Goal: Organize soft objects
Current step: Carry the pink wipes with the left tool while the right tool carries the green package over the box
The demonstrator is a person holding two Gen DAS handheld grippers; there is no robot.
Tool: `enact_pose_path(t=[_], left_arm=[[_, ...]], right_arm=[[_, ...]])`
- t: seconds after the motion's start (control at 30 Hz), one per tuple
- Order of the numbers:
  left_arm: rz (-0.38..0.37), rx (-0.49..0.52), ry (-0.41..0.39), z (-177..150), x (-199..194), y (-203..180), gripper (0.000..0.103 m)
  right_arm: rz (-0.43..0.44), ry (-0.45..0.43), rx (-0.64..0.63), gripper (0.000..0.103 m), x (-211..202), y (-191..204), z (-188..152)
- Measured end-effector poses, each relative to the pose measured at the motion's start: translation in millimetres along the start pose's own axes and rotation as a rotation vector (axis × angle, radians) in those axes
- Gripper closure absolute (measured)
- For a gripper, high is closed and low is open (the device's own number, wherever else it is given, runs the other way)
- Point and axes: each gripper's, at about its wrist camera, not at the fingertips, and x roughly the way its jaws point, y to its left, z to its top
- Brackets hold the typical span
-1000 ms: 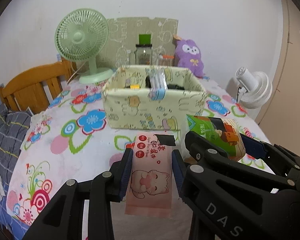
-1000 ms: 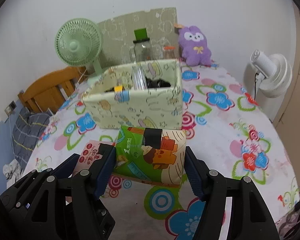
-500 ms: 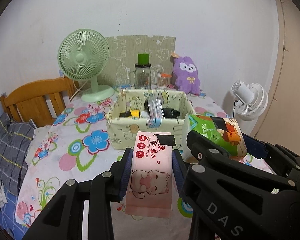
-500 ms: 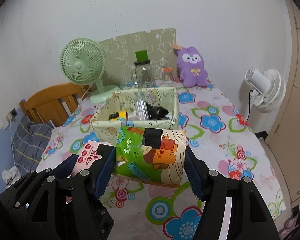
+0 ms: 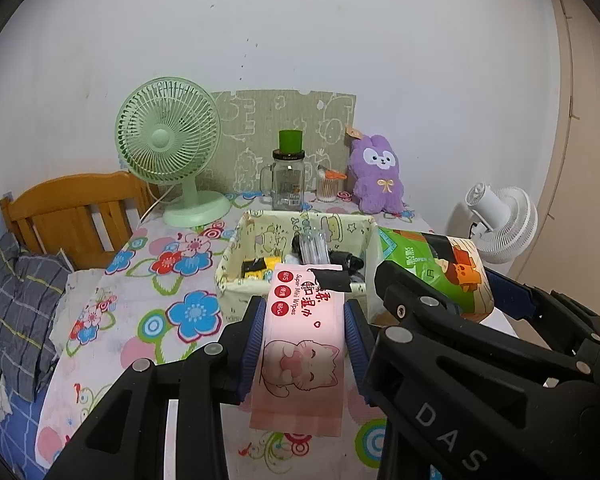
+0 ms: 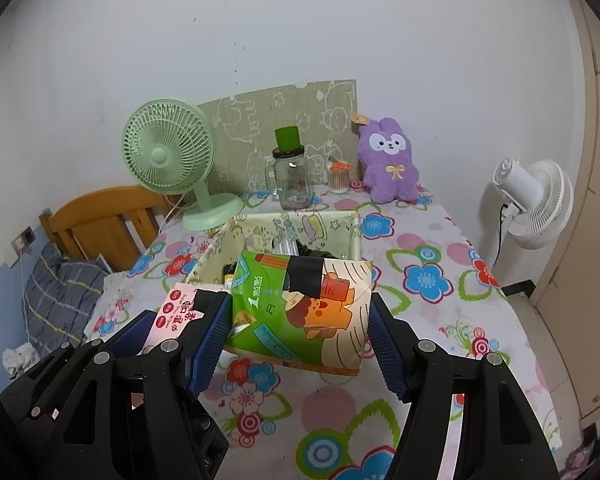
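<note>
- The left gripper [image 5: 303,334] is clamped on a flat pink plastic pack of wet wipes printed with a cartoon cat [image 5: 300,354]; the blue ribbed pads press its two long edges and it hangs clear above the flower-print tablecloth [image 5: 140,320].
- The right gripper [image 6: 300,334] is closed on a plump green and orange soft pack of tissues with a strip of black tape across its top [image 6: 300,312], also held in the air, in front of the open box.
- Both packs sit side by side, just short of the pale yellow cartoon-print storage box [image 5: 236,276], which already holds small dark and clear items that I cannot make out.
- Handling, as I judge it: the wipes pack looks light, limp and slick, so a pinch at its middle lets the free ends droop; gripping across the width near the centre, as now, seems the safest hold.
- The tissue pack looks light and squashy; its sides bulge between the pads, so firm pressure will dent it but should not harm it. Its glossy film may slip if the grip loosens.
- Neither looks fragile; a gentle drop into the box should suit both.
- A purple plush rabbit [image 6: 390,160] stands upright at the far edge of the table, well apart from both grippers, near a green desk fan [image 5: 168,140].
</note>
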Motion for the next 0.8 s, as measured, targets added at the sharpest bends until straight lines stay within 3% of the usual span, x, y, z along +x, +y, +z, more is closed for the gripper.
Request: enact_pose_path(t=[0.8], left_arm=[[0.0,0.007,-0.028,41,43,6,0.063]], right_arm=[[0.001,-0.03,0.012,0.034,43,-4,41]])
